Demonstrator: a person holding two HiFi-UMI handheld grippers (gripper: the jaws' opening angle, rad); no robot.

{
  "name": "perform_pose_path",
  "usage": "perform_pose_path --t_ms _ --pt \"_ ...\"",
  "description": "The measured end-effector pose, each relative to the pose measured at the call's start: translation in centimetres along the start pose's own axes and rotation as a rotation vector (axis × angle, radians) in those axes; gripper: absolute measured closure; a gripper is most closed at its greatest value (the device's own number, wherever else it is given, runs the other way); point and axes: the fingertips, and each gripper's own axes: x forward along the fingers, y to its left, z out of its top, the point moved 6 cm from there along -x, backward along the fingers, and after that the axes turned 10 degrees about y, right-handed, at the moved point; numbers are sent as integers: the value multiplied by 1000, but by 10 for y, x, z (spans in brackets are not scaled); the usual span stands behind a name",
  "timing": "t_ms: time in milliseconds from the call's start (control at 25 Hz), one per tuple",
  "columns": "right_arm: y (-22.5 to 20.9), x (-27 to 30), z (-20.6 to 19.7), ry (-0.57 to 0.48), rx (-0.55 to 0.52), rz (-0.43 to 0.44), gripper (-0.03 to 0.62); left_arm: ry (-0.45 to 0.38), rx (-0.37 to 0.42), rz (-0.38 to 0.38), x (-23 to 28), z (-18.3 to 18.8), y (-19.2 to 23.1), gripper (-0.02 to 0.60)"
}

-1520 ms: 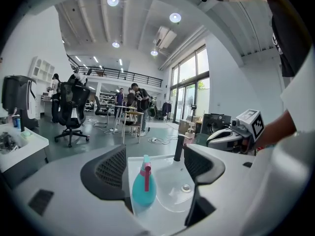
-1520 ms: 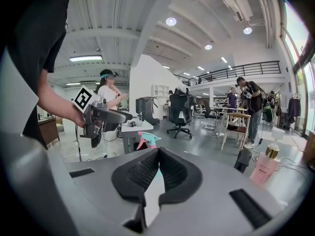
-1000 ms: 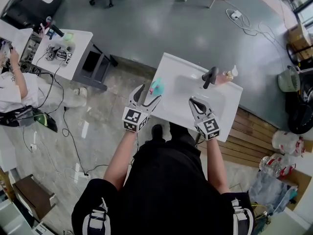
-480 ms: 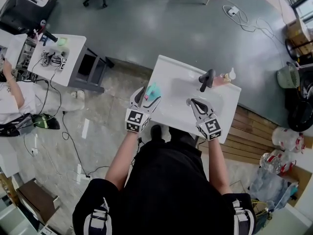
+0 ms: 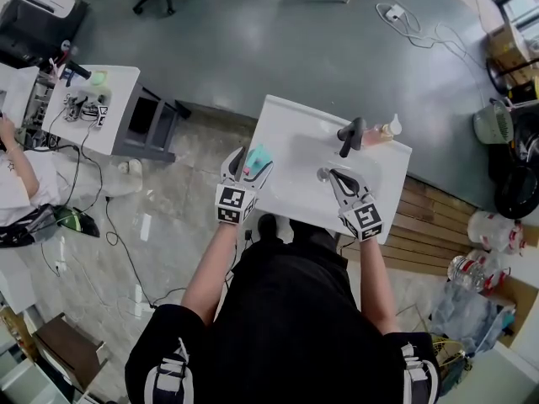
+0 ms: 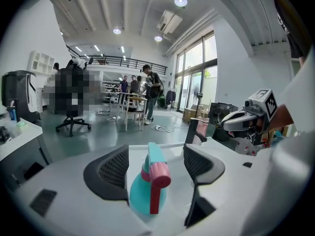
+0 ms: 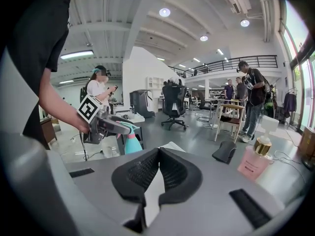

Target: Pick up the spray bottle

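Observation:
A teal spray bottle with a pink trigger stands at the left edge of the white washbasin top. My left gripper is open, with one jaw on each side of the bottle. In the left gripper view the spray bottle stands upright between the black fingers, with a small gap on both sides. My right gripper hovers over the front of the basin, shut with nothing in it. In the right gripper view its pads meet at the tips, and the spray bottle shows far left.
A black faucet and a pink soap dispenser stand at the back of the basin top. A white desk with clutter is to the far left. Cables run over the floor. People stand far off in the hall.
My left gripper has moved forward, so the spray bottle now stands between its jaws instead of ahead of them. The right gripper has barely shifted.

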Motion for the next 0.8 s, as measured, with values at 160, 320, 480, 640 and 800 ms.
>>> perform_pose_path --t_ms 160,320,480,640,800 --pt "0 2 -1 3 2 3 577 0 2 -4 3 3 2 235" --pt "2 2 3 -1 -2 7 577 4 24 4 4 4 1 236" --pt "4 2 4 -8 -9 9 577 12 31 -3 5 3 0 236" --pt "7 2 4 -7 -9 10 577 11 33 -4 5 2 0 238" --pt "7 2 1 -1 -4 8 577 8 39 6 5 3 1 270"
